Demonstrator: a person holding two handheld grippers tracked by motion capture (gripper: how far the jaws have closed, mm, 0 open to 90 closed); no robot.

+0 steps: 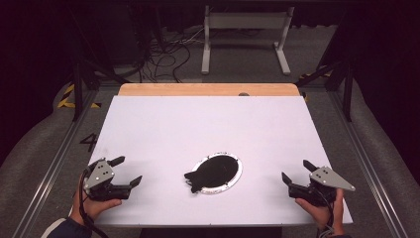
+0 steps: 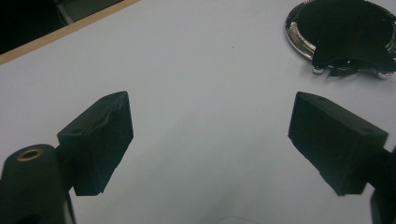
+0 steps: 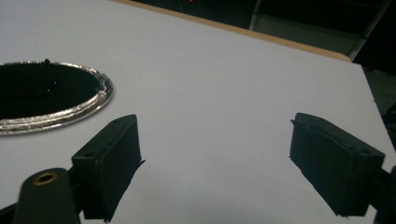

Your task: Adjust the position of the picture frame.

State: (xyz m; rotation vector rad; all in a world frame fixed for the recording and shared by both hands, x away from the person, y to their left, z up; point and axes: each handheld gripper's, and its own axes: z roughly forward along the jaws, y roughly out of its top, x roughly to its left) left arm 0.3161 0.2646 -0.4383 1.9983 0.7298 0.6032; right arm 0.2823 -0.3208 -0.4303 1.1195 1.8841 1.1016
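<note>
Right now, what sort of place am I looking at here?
Most likely a lab or test rig for recording handling work, not a home. A white-topped table sits in a dark metal frame, loose cables trail on the grey floor behind it, and black curtains close it in.

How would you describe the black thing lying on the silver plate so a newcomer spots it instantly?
On the white table top, look near the front edge, midway between both grippers. There sits an oval silver-rimmed plate, and the floppy black cloth-like piece covers its middle, one ragged end spilling over the rim.
</note>
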